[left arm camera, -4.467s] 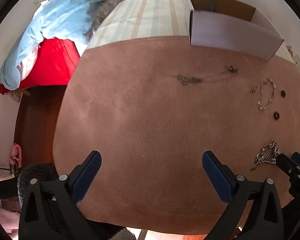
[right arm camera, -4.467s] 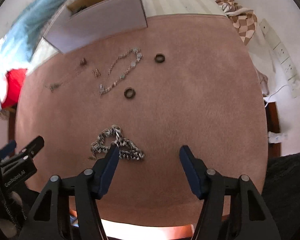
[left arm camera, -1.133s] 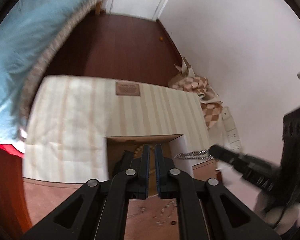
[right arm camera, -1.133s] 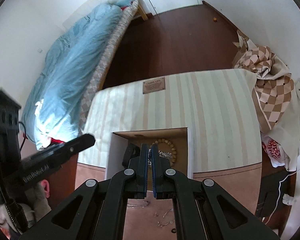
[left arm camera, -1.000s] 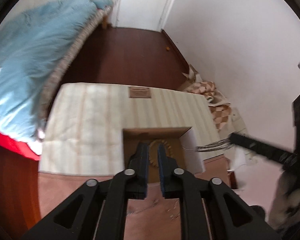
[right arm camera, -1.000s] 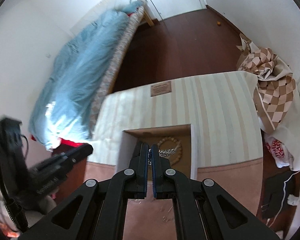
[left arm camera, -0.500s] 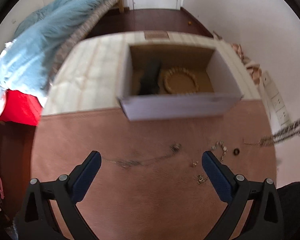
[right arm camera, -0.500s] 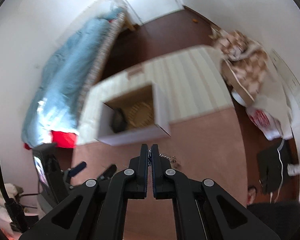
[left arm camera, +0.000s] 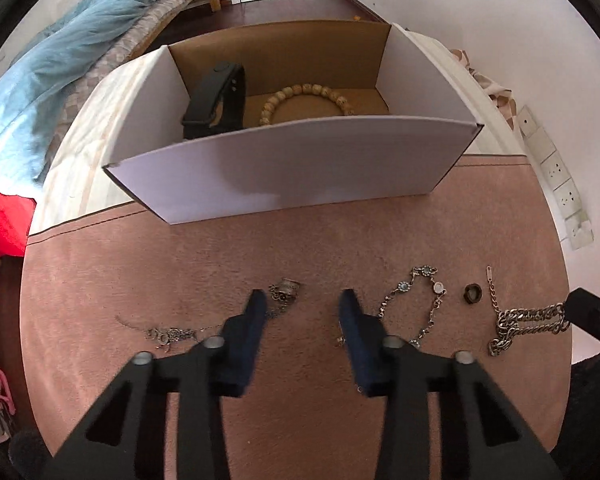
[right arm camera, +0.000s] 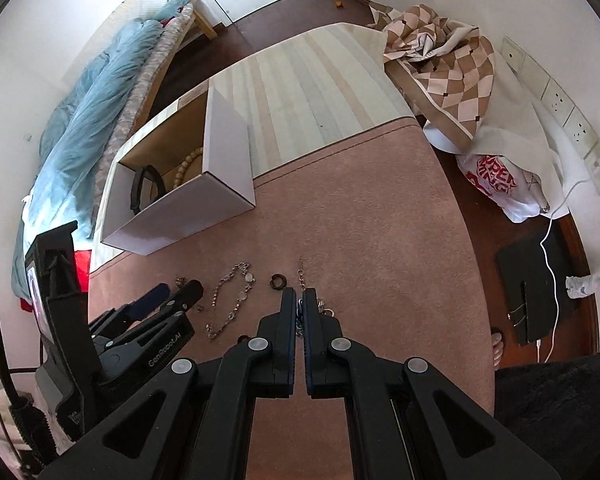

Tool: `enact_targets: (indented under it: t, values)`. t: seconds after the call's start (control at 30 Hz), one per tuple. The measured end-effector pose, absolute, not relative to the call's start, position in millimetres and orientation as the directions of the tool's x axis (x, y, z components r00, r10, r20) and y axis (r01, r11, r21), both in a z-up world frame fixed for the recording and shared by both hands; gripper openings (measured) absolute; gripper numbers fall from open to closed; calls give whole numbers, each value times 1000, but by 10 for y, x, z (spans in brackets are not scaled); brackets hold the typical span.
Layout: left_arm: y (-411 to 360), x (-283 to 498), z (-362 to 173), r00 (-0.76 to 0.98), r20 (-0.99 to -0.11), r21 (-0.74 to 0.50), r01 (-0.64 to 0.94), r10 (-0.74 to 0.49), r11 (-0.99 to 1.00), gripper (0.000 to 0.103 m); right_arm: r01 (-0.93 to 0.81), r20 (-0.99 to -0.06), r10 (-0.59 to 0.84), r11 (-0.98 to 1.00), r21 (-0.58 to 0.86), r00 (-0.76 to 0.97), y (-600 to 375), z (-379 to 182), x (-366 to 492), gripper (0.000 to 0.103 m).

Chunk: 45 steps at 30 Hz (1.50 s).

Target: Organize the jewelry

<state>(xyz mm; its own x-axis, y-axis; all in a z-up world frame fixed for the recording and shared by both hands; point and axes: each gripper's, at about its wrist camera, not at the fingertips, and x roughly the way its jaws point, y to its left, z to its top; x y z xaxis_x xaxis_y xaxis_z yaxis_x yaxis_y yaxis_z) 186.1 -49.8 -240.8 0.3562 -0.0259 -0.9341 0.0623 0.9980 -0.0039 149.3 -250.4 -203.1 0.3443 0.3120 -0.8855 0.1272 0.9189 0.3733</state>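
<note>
An open cardboard box (left arm camera: pixel 300 168) stands at the far edge of the pink mat (left arm camera: pixel 300 248) and holds a black band (left arm camera: pixel 216 100) and a beaded bracelet (left arm camera: pixel 308 98). My left gripper (left arm camera: pixel 302 312) is open and empty, low over the mat beside a thin necklace with a pendant (left arm camera: pixel 284 290). A linked bracelet (left arm camera: pixel 416 308) and a dark ring (left arm camera: pixel 473 293) lie to its right. My right gripper (right arm camera: pixel 299 300) is shut on a thick chain bracelet (left arm camera: pixel 528 320), which trails onto the mat. The box (right arm camera: pixel 188 204), linked bracelet (right arm camera: pixel 230 304) and ring (right arm camera: pixel 278 281) show in the right wrist view too.
The mat lies over a striped pad (right arm camera: pixel 312 92). A checkered cloth (right arm camera: pixel 440 52) and a plastic bag (right arm camera: pixel 500 184) lie to the right. A bed with a blue duvet (left arm camera: pixel 60 68) stands at the left. Wall sockets (left arm camera: pixel 556 184) are at the right.
Both grippers came down from high above the box to just over the mat. My left gripper, open half a second ago, has narrowed somewhat. My right gripper still holds the chain bracelet.
</note>
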Motion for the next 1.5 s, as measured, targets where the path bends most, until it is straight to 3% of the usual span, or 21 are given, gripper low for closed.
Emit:
enact_targets:
  t: [0.2, 0.5, 0.87, 1.17, 1.5]
  values:
    - [-491, 1907, -2417, 375, -926, -18, 70, -43, 997, 8, 127, -885, 313, 919, 374, 344, -2496, -2022, 1521, 3]
    - [-443, 1805, -2124, 439, -893, -57, 97, -94, 994, 7, 98, -863, 338, 911, 400, 376, -2465, -1799, 1503, 3]
    - [-146, 1670, -943, 591, -786, -136, 121, -181, 983, 7, -15, -772, 431, 877, 480, 467, -2331, -1003, 1599, 3]
    - [47, 2035, -171, 646, -720, -177, 184, -254, 967, 7, -137, -727, 503, 854, 503, 468, -2018, -499, 2088, 3]
    - [205, 2752, -485, 542, -789, -250, 146, -289, 957, 7, -143, -800, 491, 870, 472, 345, -1605, -848, 2816, 3]
